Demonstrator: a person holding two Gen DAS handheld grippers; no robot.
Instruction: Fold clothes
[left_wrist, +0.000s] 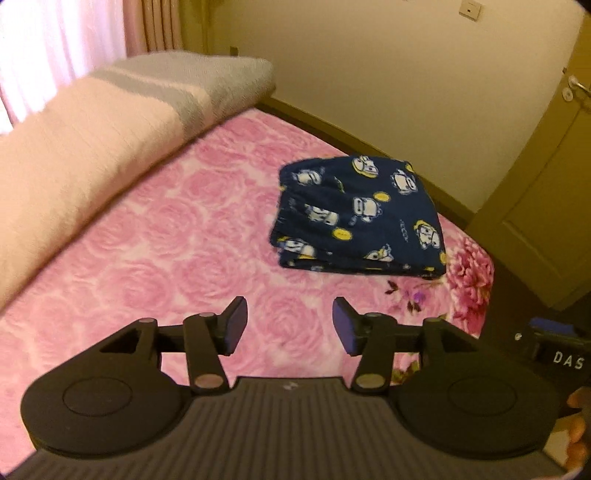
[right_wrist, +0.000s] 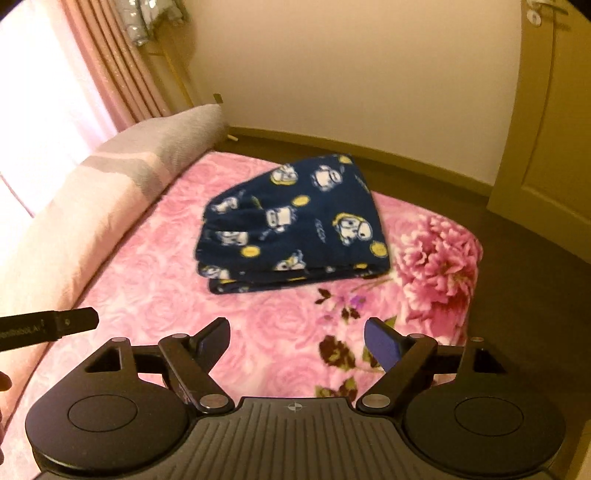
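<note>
Left wrist view looks down along the left gripper (left_wrist: 290, 325), held level above the bed (left_wrist: 155, 266) with its jaws spread apart and nothing between them. The garment (left_wrist: 356, 218), navy with white cartoon figures and yellow dots, lies folded in a flat stack on the pink rose bedspread at about one o'clock from this gripper, well apart from the fingertips and near the bed's far corner. A pale pillow (left_wrist: 74, 155) runs along ten o'clock. At four o'clock a fingertip of the person's hand (left_wrist: 578, 413) shows beside a black device marked "DAS". Right wrist view shows the right gripper (right_wrist: 295, 343) also hanging over the bedspread, tilted slightly downward, jaws wide and empty; the garment (right_wrist: 295, 225) sits at twelve o'clock, well clear of it.
</note>
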